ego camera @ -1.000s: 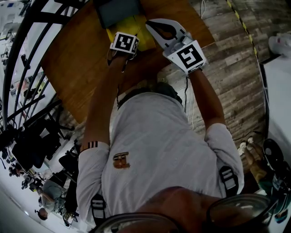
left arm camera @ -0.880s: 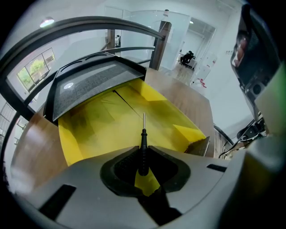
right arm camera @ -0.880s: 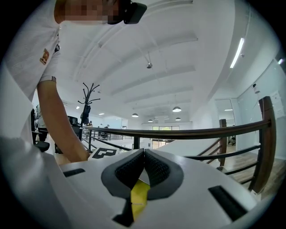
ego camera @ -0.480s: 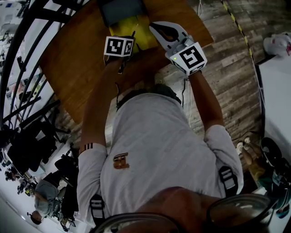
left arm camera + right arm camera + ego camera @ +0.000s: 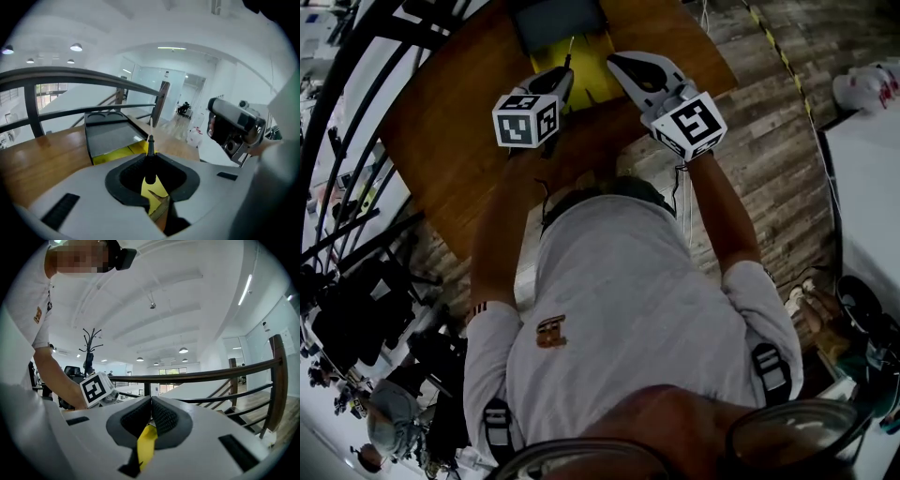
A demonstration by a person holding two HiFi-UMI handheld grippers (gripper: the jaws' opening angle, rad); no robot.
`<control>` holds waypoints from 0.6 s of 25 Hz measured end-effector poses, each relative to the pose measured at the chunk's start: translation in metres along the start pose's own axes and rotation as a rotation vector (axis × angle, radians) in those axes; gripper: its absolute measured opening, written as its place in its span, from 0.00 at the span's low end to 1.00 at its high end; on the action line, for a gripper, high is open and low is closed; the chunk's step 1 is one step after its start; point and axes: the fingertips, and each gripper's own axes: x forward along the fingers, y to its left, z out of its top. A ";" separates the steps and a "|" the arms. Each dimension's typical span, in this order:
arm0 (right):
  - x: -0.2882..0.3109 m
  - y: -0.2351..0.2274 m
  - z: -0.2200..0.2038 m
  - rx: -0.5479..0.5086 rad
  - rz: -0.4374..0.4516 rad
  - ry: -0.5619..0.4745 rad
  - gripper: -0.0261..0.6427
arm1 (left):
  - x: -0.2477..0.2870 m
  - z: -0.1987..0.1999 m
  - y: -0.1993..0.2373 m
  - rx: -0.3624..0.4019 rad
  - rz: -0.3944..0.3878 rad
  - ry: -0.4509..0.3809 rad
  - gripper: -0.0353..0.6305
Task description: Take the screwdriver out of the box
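Left gripper [image 5: 150, 158] of mine pinches the screwdriver [image 5: 150, 146] by its black handle, metal shaft poking out past the jaws, over the open yellow box [image 5: 115, 153] on the wooden table [image 5: 455, 131]. Right gripper [image 5: 151, 405] hangs just beside it, jaws pressed together on nothing.

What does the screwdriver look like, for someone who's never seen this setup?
On the wooden table sits an open box with a yellow inside. Over the box, the left gripper pinches the screwdriver. It has a slim black handle and a thin metal shaft pointing away from the person, and is the only dark, rod-shaped thing there.
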 end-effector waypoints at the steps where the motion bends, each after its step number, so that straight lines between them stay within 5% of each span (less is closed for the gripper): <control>1: 0.001 0.004 0.002 0.003 -0.001 -0.001 0.09 | -0.006 0.005 -0.002 0.012 -0.005 -0.034 0.17; 15: 0.007 0.054 0.031 0.025 -0.006 -0.042 0.09 | -0.095 0.065 -0.040 0.206 -0.083 -0.463 0.17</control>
